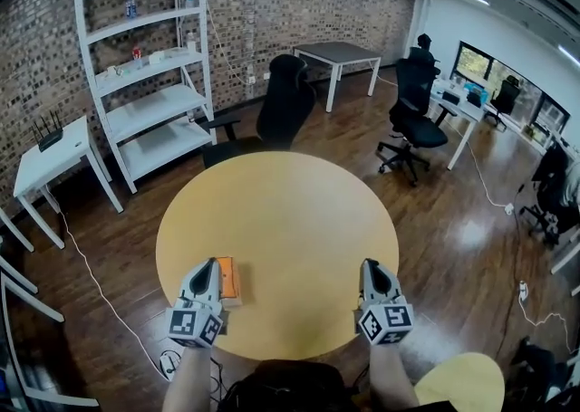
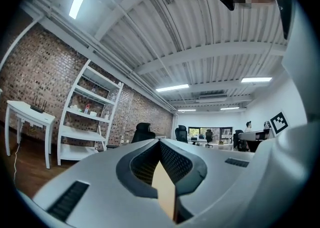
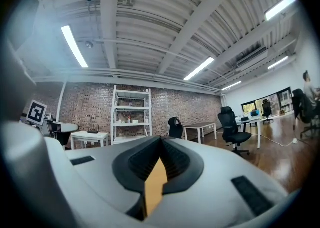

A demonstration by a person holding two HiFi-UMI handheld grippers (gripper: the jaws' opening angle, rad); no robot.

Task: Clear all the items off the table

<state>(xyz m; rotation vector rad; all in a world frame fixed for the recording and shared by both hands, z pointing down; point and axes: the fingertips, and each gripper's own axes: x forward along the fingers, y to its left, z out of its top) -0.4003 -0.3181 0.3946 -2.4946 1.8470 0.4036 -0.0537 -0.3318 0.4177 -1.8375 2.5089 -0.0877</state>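
A small flat orange slab [image 1: 227, 278], rectangular, lies flat on the round yellow table [image 1: 290, 211], close to its near edge on the left side, its long side pointing away

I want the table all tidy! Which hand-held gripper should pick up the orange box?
Left, probably. The left hand-held gripper is right beside the orange box near the edge of the table; the right hand-held gripper is well off to the other side. Both are shut, so it must open first.
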